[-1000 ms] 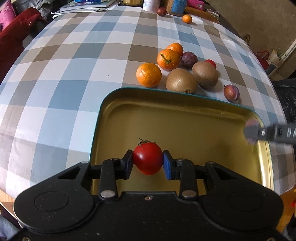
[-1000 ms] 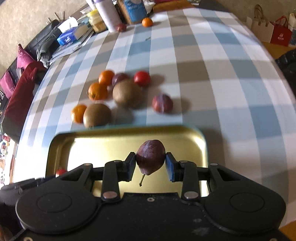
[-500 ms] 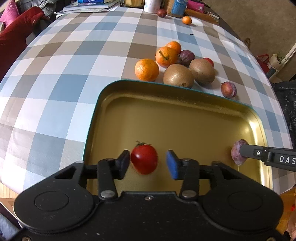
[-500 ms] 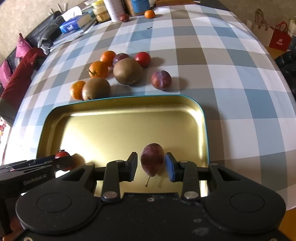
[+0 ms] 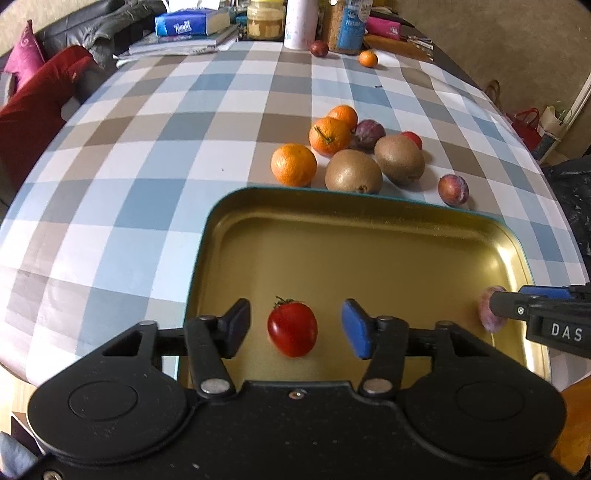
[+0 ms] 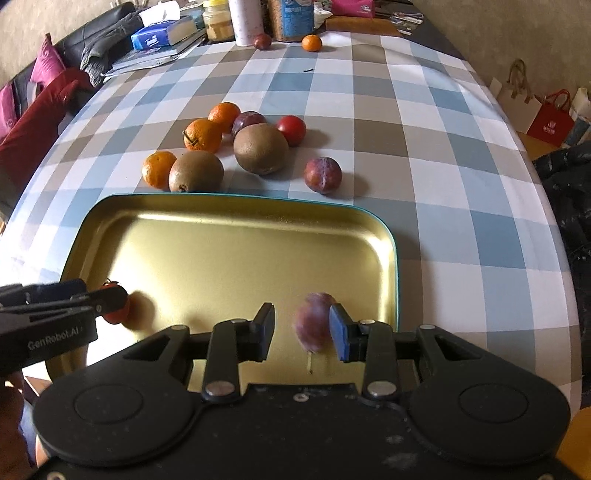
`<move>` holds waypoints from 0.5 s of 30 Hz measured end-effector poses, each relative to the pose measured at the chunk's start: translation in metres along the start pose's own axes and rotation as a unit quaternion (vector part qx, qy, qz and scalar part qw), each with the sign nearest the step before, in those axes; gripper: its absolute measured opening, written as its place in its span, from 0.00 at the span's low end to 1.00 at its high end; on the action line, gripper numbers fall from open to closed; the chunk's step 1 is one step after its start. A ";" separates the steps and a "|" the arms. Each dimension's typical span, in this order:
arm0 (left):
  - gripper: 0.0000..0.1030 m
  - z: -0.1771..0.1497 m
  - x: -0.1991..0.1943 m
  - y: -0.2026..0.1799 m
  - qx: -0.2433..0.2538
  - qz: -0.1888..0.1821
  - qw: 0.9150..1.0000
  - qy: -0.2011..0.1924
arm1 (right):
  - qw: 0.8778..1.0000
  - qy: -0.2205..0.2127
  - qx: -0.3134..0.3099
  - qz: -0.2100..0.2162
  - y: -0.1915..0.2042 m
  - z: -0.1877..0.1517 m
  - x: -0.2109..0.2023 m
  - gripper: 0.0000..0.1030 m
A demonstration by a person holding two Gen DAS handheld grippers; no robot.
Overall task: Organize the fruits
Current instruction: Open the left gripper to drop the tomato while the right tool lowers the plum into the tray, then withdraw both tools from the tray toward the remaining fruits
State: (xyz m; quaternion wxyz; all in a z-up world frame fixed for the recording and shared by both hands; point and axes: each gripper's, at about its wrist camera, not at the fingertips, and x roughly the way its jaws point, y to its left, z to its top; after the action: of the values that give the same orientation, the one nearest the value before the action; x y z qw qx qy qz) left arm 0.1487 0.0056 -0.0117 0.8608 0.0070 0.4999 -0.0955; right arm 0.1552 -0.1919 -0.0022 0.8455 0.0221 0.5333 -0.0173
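Note:
A gold tray with a teal rim [image 5: 369,240] [image 6: 221,236] lies at the table's near edge. My left gripper [image 5: 295,328] is open around a red tomato [image 5: 292,328] that rests on the tray floor at its near left; the tomato also shows in the right wrist view [image 6: 117,312]. My right gripper [image 6: 302,332] is open around a purple plum with a stem [image 6: 313,326] at the tray's near right; the plum looks blurred and also shows in the left wrist view [image 5: 489,310]. Loose oranges [image 5: 293,164], kiwis [image 5: 352,171], plums [image 5: 453,189] and a tomato [image 6: 291,129] lie beyond the tray.
Checked tablecloth [image 5: 147,147] covers the table. Bottles, a jar [image 5: 265,18], books [image 5: 192,24], a plum [image 5: 318,48] and a small orange [image 5: 368,58] stand at the far edge. A red cushion [image 5: 33,110] lies left. Bags [image 6: 550,118] stand on the floor at the right.
Both grippers lowered their fruit into the tray and opened: the left let go of the tomato, the right let go of the plum.

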 end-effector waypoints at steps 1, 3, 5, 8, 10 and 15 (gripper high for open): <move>0.60 0.000 -0.001 0.000 0.002 0.004 1.000 -0.004 | 1.000 -0.001 -0.002 -0.002 0.001 0.000 -0.001 0.35; 0.60 0.001 -0.004 -0.001 0.007 0.014 1.000 -0.012 | 1.000 -0.007 -0.005 -0.003 0.003 0.001 -0.004 0.35; 0.60 0.002 -0.006 -0.001 0.010 0.020 1.000 -0.017 | 1.000 -0.011 -0.002 0.008 0.002 0.002 -0.007 0.35; 0.63 0.005 -0.006 -0.001 0.009 0.020 1.000 -0.015 | 0.999 -0.015 0.028 0.041 -0.004 0.005 -0.010 0.35; 0.63 0.006 -0.005 0.001 0.005 0.022 1.000 -0.009 | 0.996 -0.016 0.061 0.067 -0.012 0.006 -0.011 0.35; 0.63 0.008 -0.004 0.004 0.003 0.028 1.000 -0.003 | 0.978 -0.014 0.157 0.134 -0.033 0.005 -0.007 0.35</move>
State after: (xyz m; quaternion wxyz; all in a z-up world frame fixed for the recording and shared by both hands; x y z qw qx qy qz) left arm 0.1541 0.0093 -0.0047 0.8648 0.0232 0.4963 -0.0726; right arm 0.1549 -0.2247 0.0053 0.8335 0.2258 0.5042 0.0121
